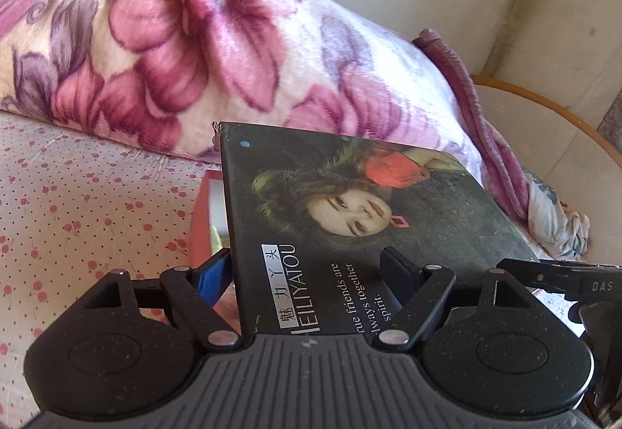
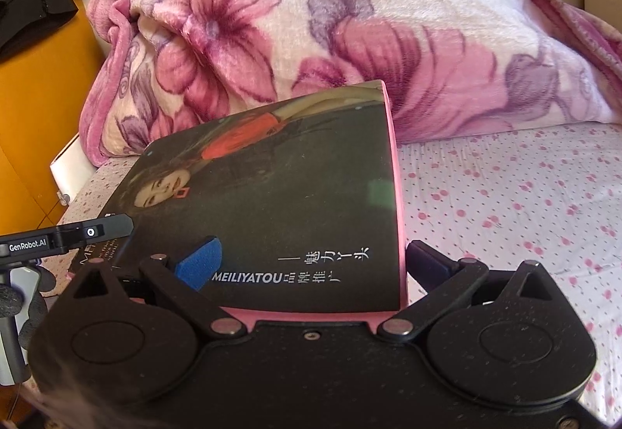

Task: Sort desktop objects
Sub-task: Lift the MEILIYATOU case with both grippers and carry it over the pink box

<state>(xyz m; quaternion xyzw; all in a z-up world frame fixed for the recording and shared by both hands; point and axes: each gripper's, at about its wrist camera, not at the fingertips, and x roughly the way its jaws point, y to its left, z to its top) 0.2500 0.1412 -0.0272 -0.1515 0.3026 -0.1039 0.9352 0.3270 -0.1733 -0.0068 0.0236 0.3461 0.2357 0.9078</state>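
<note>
A dark box (image 1: 350,219) printed with a woman's portrait and "MEILIYATOU" is held above the bed. My left gripper (image 1: 311,265) is shut on its near left edge: one finger with a blue pad sits under or beside the edge, the other on the printed top. In the right wrist view the same box (image 2: 280,195) shows a pink rim. My right gripper (image 2: 311,261) is shut on its right end, with the blue pad (image 2: 200,265) on the top face and the other finger outside the pink side. The left gripper's body (image 2: 66,236) shows at the box's far left.
A pink and purple flowered blanket (image 2: 350,40) is piled behind the box. The cherry-print bed sheet (image 2: 525,203) lies below and to the right. An orange wooden panel (image 2: 35,110) stands on the left, a curved wooden headboard edge (image 1: 552,110) at the right.
</note>
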